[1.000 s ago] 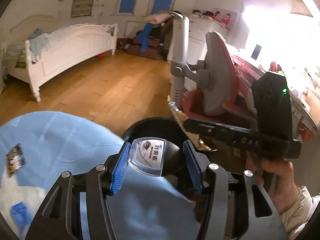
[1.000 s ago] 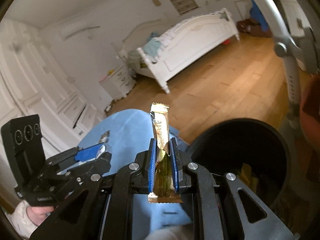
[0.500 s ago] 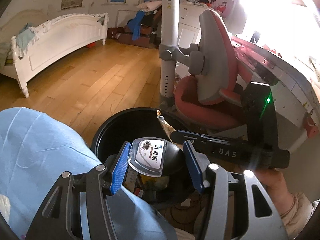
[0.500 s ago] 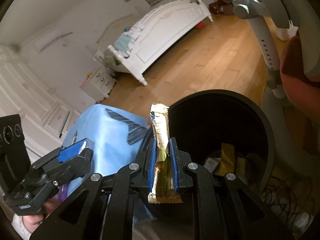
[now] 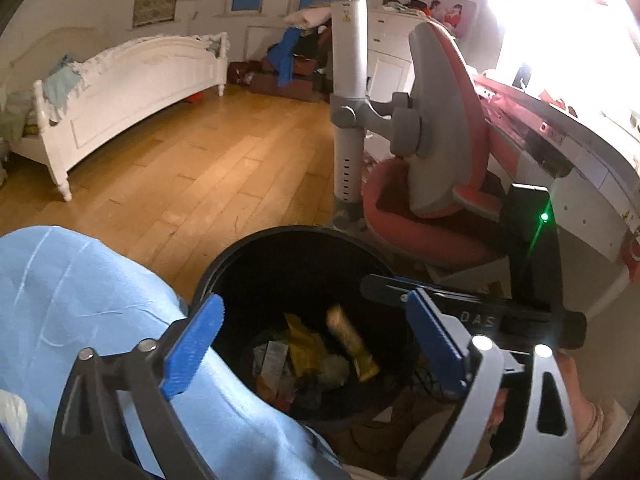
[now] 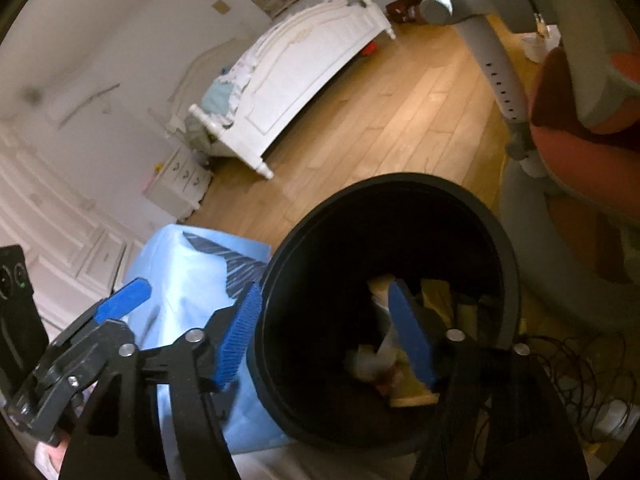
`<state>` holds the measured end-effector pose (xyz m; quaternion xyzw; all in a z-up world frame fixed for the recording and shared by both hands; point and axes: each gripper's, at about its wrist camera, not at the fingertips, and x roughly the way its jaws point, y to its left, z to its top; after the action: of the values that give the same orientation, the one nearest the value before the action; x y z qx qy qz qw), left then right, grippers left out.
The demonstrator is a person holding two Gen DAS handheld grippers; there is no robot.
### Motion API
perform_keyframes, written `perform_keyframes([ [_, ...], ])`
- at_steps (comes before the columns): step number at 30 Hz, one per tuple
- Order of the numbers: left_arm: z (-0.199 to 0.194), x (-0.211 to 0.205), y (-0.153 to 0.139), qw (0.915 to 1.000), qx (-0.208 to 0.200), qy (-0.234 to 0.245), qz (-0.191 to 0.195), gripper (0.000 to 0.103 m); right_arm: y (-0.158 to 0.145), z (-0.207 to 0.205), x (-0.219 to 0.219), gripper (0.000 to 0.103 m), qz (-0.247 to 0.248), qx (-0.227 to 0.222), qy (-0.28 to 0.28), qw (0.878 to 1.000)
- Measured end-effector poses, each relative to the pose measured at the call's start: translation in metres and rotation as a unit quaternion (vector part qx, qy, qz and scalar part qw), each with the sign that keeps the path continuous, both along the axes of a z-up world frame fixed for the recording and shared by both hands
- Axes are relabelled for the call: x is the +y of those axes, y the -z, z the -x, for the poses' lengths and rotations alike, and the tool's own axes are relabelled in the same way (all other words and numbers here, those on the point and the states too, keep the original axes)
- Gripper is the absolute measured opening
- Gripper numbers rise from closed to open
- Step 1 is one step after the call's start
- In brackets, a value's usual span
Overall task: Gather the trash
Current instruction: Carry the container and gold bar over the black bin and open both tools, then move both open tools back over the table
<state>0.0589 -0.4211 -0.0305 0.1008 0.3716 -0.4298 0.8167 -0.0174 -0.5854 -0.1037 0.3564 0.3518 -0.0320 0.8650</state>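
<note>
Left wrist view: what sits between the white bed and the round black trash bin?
Only bare wooden floor lies between the white bed and the round black trash bin.

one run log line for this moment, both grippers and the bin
phase: drop | left gripper: open, empty, over trash bin | right gripper: open, empty, over bin | gold wrapper: in bin

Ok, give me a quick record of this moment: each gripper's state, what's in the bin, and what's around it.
left gripper: open, empty, above the bin
right gripper: open, empty, above the bin
bin: black, round, on the wooden floor
bin contents: gold wrapper, yellow packet, other mixed trash
beside bin: blue cloth on one side, red chair on the other
background: white bed
</note>
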Motion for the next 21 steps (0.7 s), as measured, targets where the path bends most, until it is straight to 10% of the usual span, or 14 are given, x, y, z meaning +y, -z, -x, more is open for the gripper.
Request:
perform_keyframes([
  [13,0.003,0.117,-0.028,0.9932,-0.007,-0.115,0.016,0.098,-0.037,-0.005,0.073,0.076,0.025,-0.015,-0.062,0.998],
  [21,-0.021,0.247,-0.026,0.9656,0.004,-0.260,0.015,0.098,-0.062,-0.025,0.177,0.076,0.053,-0.019,-0.173,0.983],
])
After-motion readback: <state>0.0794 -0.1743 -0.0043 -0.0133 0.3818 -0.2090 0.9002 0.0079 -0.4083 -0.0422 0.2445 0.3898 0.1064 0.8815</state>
